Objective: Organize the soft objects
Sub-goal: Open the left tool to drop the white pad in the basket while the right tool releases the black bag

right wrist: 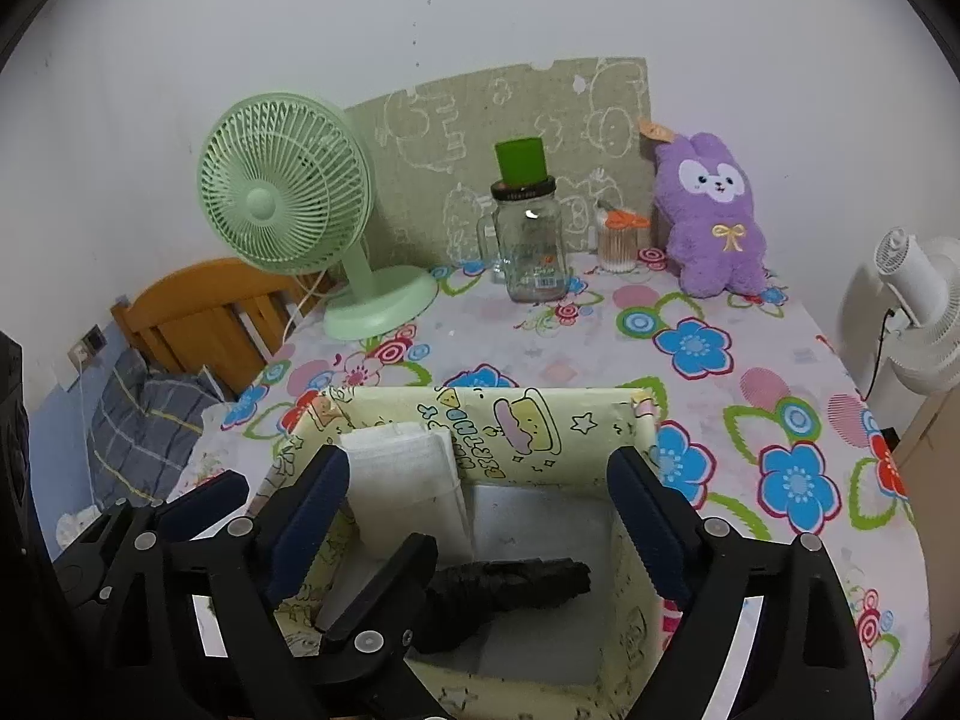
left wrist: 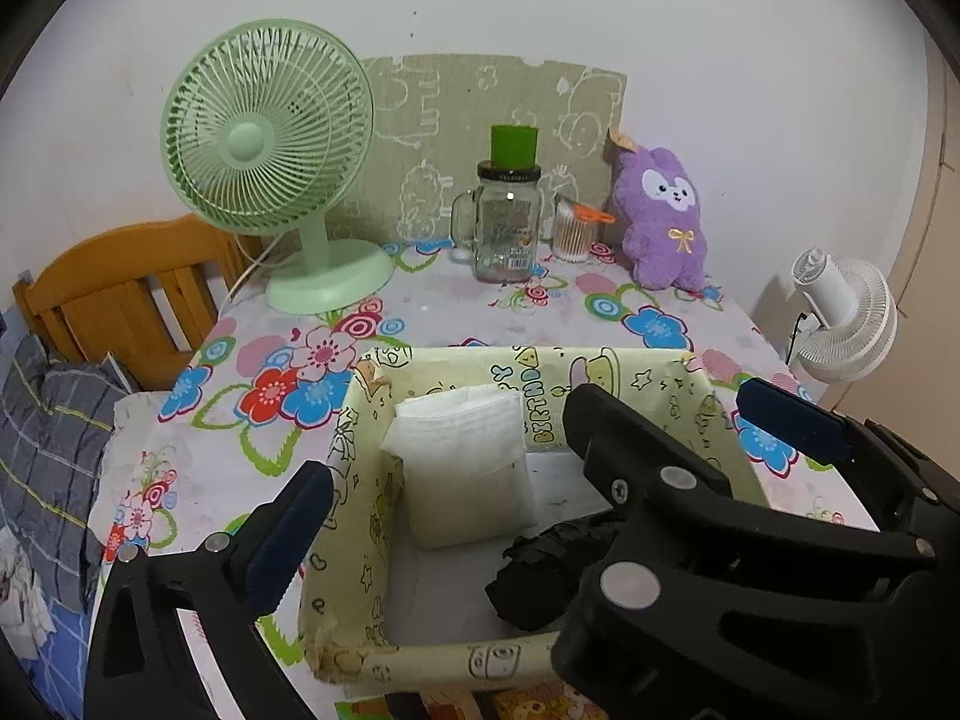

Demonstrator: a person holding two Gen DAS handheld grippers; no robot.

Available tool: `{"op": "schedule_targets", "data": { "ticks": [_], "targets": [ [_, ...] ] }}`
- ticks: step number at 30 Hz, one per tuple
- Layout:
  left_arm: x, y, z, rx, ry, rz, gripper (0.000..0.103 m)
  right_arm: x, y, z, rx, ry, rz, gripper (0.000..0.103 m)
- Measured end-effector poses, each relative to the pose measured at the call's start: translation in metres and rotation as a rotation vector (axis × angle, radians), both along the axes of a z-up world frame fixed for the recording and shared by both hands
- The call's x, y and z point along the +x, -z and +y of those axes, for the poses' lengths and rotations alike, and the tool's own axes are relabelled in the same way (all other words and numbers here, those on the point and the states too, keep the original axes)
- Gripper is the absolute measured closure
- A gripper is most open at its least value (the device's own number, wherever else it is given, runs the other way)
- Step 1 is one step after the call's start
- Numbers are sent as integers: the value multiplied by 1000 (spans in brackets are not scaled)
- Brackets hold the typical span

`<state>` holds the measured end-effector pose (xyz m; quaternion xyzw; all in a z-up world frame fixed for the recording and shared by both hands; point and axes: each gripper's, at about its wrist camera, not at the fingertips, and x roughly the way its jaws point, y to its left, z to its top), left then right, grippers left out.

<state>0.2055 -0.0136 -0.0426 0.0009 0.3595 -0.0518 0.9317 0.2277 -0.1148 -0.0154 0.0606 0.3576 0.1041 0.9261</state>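
We list a yellow cartoon-printed box (right wrist: 540,432) on the flower-patterned table (right wrist: 750,348), open at the top, with two soft items inside. First, a black rolled bundle (right wrist: 522,585) lies on the box floor at the near side; in the right wrist view its long axis runs roughly left to right, one end toward the right wall, the other hidden behind the left gripper's finger. Second, a white folded cloth (left wrist: 465,462) leans against the left wall, its long axis running from the near floor up toward the far rim. We see the left gripper (left wrist: 528,450) over the box with its fingers spread wide and nothing between them; the right gripper (right wrist: 480,516) likewise stands wide and empty above the bundle. At the back of the table: a green fan (left wrist: 264,138), a glass jar (left wrist: 507,228) and a purple plush rabbit (left wrist: 663,222), well apart from the box.
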Motion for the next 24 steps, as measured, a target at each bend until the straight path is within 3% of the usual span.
{"op": "schedule_targets", "data": {
  "ticks": [24],
  "targets": [
    [-65,-32,-5,-32,-7,-102,0,-72,-46,-12,-38,30,-121,5]
  ]
}}
